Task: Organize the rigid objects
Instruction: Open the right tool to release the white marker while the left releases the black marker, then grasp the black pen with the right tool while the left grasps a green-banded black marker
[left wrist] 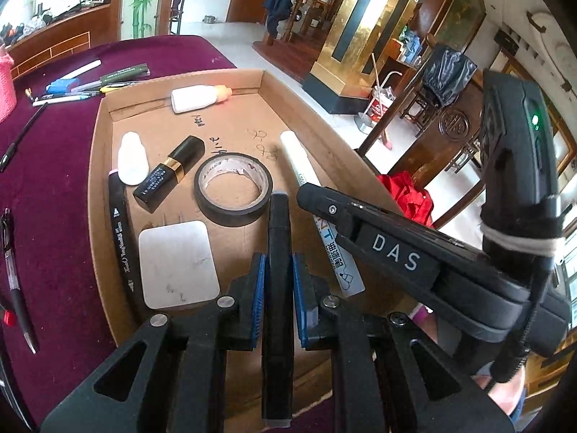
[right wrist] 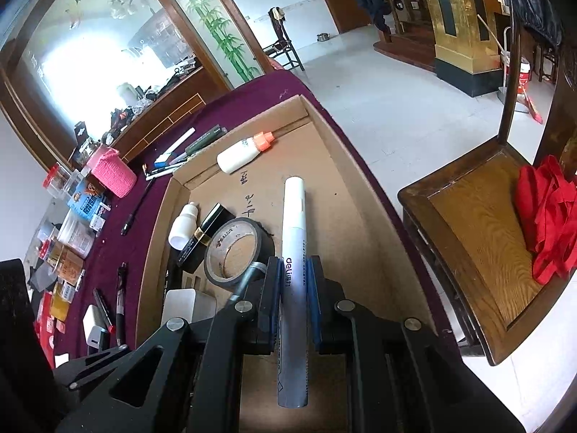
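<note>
L wrist: close, down; R: same; shared: cardboard tray (left wrist: 97, 151) (right wrist: 158, 223)

"DAS" is showing in pale letters on the right gripper (left wrist: 313, 195). "deli" is running along the white marker (right wrist: 294, 252) clamped between that gripper's blue pads. Handwriting on the cardboard tray (left wrist: 97, 166) ahead is staying illegible.

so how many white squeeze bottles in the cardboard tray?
2. One with an orange cap lies against the far wall of the tray. A smaller all-white one lies at the left, touching the lipstick. The claws may hide more near the front.
</note>
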Demonstrator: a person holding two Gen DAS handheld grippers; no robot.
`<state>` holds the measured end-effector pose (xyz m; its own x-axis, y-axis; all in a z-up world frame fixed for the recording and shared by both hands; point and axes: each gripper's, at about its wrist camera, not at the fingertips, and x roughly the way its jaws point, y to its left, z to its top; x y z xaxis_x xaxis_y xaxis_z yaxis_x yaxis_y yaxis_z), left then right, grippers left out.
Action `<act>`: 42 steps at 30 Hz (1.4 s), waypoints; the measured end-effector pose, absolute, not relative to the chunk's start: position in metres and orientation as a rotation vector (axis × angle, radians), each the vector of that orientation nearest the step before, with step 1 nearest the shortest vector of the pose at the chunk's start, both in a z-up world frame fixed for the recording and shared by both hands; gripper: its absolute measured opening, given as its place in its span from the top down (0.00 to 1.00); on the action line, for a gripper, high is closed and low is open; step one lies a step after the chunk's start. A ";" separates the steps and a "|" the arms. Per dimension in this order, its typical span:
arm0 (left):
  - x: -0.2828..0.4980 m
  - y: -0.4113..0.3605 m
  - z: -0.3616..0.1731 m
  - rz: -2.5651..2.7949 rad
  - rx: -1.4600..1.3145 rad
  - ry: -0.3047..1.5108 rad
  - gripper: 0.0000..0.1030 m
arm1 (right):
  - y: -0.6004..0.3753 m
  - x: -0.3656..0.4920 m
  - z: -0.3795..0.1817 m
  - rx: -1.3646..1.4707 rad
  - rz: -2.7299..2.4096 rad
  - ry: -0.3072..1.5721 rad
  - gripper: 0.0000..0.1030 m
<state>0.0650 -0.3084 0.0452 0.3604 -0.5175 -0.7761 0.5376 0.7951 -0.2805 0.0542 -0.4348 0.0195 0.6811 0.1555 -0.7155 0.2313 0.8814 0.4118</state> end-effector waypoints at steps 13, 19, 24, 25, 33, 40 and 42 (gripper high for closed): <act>0.061 -0.310 0.042 -0.676 0.048 0.965 0.88 | -0.433 0.054 0.022 0.479 -0.058 0.833 0.87; 0.055 -0.307 0.050 -0.663 0.061 0.958 0.87 | -0.435 0.050 0.029 0.488 -0.056 0.790 0.85; 0.044 -0.294 0.067 -0.668 0.049 0.927 0.87 | -0.434 0.044 0.040 0.487 -0.040 0.719 0.85; 0.040 -0.290 0.072 -0.670 0.047 0.916 0.87 | -0.433 0.043 0.042 0.487 -0.035 0.708 0.85; 0.014 -0.256 0.106 -0.607 0.098 0.790 0.82 | -0.417 0.041 0.051 0.439 0.030 0.646 0.84; 0.007 -0.214 0.115 -0.459 0.152 0.716 0.82 | -0.394 0.044 0.051 0.392 0.121 0.638 0.71; 0.006 -0.200 0.114 -0.430 0.152 0.710 0.82 | -0.385 0.043 0.053 0.382 0.133 0.641 0.71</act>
<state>0.0061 -0.1997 0.1141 0.6758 -0.3299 -0.6591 0.4314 0.9021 -0.0092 0.0434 -0.3855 0.0532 0.7961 0.2369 -0.5569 -0.0035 0.9220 0.3872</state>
